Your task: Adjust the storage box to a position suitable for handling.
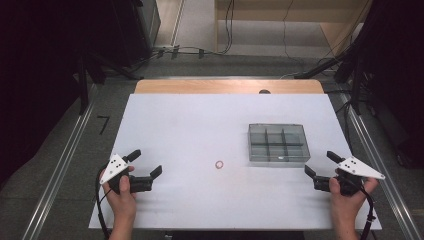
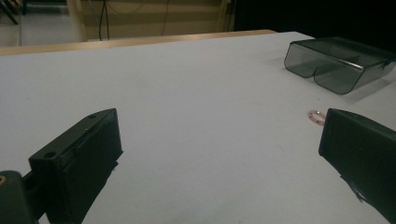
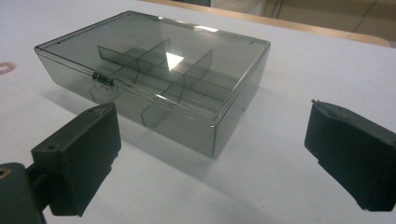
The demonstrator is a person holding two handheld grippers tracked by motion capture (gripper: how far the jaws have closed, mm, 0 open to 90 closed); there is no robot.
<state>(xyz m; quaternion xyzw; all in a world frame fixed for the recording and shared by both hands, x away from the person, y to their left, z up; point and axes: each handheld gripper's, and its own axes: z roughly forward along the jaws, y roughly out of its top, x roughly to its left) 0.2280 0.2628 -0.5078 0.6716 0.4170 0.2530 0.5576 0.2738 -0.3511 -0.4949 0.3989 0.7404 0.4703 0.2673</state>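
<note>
Smoky clear plastic box [image 1: 278,142] with its lid shut lies flat on the white counter [image 1: 190,125], toward the right side and a little past the middle as the high view shows it; inside, thin dividers split it into compartments, and a small latch sits at the middle of its near long wall, plain in the right gripper view [image 3: 154,84]. Just off the box's near left corner, apart from it, a small pinkish ring [image 1: 219,164] lies flat on the bare counter; the left gripper view catches it [image 2: 316,116] right beside the edge of its own right-hand jaw, with the box [image 2: 336,63] farther off behind it. Right claw [image 1: 318,166] is held in the person's right hand [image 1: 346,197] near the box's near right corner, not touching it, jaws spread wide with nothing between them. Left claw [image 1: 145,164] is held in the left hand [image 1: 120,195] well apart from the box, at the counter's near left, its jaws likewise standing wide apart and empty, pointed toward the ring. Beyond the counter's far edge a strip of light wood [image 1: 230,86] shows, then a grey floor with cables [image 1: 200,50].
</note>
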